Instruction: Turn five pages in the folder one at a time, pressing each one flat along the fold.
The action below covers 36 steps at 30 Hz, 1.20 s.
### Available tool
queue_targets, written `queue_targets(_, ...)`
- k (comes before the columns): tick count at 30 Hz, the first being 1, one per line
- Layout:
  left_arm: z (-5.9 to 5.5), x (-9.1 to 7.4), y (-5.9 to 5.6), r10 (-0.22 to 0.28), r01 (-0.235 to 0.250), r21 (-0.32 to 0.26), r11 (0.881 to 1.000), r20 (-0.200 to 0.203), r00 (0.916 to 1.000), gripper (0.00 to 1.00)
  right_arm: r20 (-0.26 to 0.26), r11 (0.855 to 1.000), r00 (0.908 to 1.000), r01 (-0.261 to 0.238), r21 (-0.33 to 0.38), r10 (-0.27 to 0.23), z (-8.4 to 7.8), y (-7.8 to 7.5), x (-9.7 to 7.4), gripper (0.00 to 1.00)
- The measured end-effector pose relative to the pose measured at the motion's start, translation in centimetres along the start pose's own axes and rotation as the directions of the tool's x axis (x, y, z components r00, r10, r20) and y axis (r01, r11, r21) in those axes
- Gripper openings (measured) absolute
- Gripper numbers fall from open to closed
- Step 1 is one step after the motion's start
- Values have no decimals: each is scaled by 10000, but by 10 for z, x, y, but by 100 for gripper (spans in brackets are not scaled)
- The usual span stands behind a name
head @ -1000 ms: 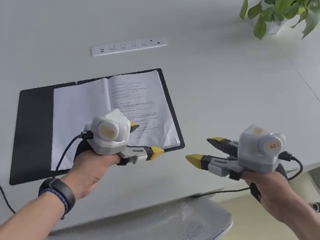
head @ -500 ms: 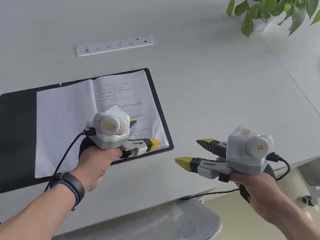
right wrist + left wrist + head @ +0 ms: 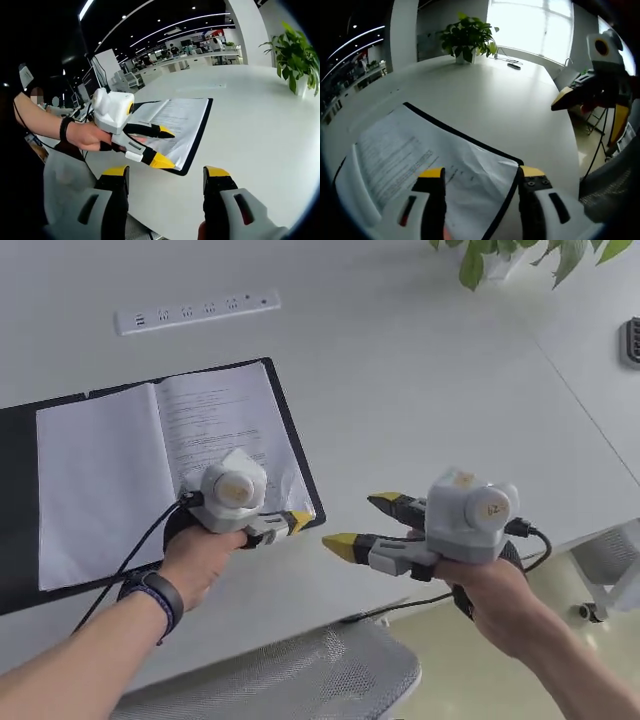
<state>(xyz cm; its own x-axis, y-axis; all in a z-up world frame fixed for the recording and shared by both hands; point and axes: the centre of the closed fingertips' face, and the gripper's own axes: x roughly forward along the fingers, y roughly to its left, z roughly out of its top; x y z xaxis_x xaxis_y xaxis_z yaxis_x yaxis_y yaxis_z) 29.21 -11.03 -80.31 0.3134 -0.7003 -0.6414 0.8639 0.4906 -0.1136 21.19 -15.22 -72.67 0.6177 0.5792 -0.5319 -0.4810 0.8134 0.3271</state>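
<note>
Now left gripper (image 3: 482, 172) fingers spread over folder (image 3: 210, 420) corner; right gripper (image 3: 358, 522) fingers spread too, clear of folder

The flat black folder (image 3: 18, 520) is showing white, grey-printed paper pages (image 3: 100, 480); yellow tips are capping the dark gripper fingers (image 3: 340, 544).
</note>
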Motion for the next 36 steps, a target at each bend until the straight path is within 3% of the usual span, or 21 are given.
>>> queue_targets(9, -1, -1, 3, -115, 116, 135, 9998, -46, 9999, 54, 180, 9998, 9998, -70, -169, 74, 12, 5, 0, 59)
queue_targets(13, -2, -1, 3, -140, 141, 216, 9997, -63, 9999, 53, 131, 9999, 9999, -59, -156, 61, 9, 4, 0, 59)
queue_targets(18, -3, -3, 10, 1, -1, 179, 9998, 18, 10000, 45, 83, 10000, 10000, -37, -81, 37, 5, 2, -1, 58)
queue_targets(24, -3, -3, 10, 99, -99, 206, 9997, 1, 10000, 44, 13, 10000, 10000, -2, 1, 2, 1, -1, 1, 57)
queue_targets(30, -3, -4, 11, 152, -152, 192, 9997, 12, 9999, 43, 86, 9998, 9999, -138, 150, 136, 7, -6, 9, 56)
queue_targets(36, -2, -4, 11, 163, -163, 180, 9997, 11, 9999, 43, 306, 9985, 9987, -414, 368, 403, 25, -14, 33, 54)
